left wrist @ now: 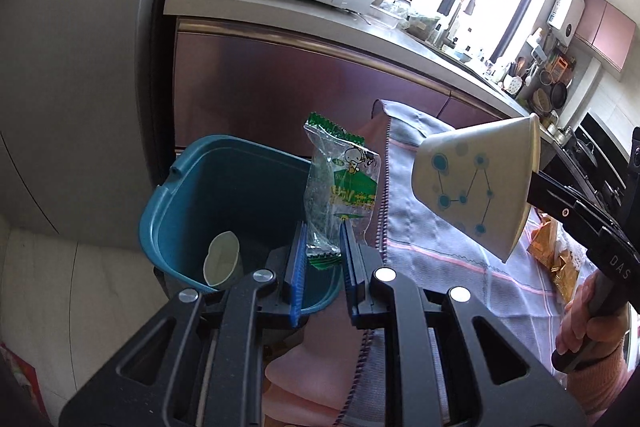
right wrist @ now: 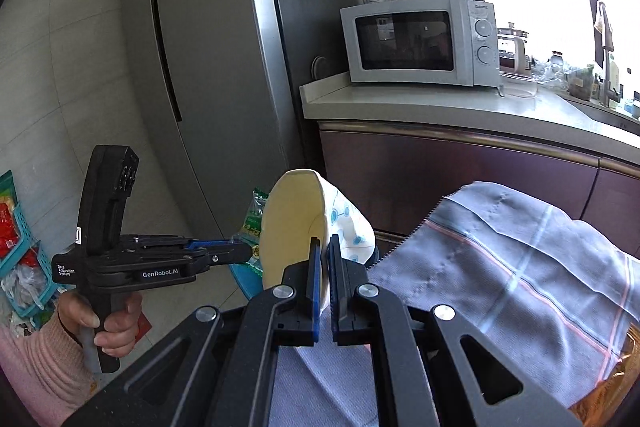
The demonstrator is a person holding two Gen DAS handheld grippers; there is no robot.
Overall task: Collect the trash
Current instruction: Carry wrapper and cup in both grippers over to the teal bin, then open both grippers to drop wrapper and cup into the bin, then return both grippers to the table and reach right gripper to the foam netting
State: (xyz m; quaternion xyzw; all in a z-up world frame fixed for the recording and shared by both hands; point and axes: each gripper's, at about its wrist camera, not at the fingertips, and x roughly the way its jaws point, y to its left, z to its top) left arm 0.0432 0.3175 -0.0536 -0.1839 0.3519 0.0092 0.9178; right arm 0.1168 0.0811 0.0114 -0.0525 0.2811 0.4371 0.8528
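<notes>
**Both claws loaded, the bin just below**

The left claw [left wrist: 323, 247] is pinching the bottom edge of a clear and green wrapper [left wrist: 340, 183], which stands up from between the blue pads [left wrist: 301, 259]. It hangs right over the near rim of the teal bin [left wrist: 192, 183], which sits down by the end of the cloth-covered surface [left wrist: 440, 239]. One crumpled cup [left wrist: 222, 263] already lies at the bottom of the bin.

The right claw [right wrist: 325, 247] is clamped on the wall of a paper cup [right wrist: 296, 223], one finger inside the mouth and one outside on the dotted pattern. The cup lies on its side in the air over the cloth, off to the right of the bin and not yet over it. From the right wrist view the left claw [right wrist: 244, 251] shows side on, with the wrapper [right wrist: 254, 215] half hidden behind the cup.

I'd say this is the drop stage for the wrapper. The left claw looks to sit over the bin's near edge, so a little push forward before the pads part would be safer; a light wrapper can flutter and land outside. After that the right claw needs to swing the cup left over the bin opening and let go. More trash, an orange packet [left wrist: 556, 259], waits on the cloth at the right.
</notes>
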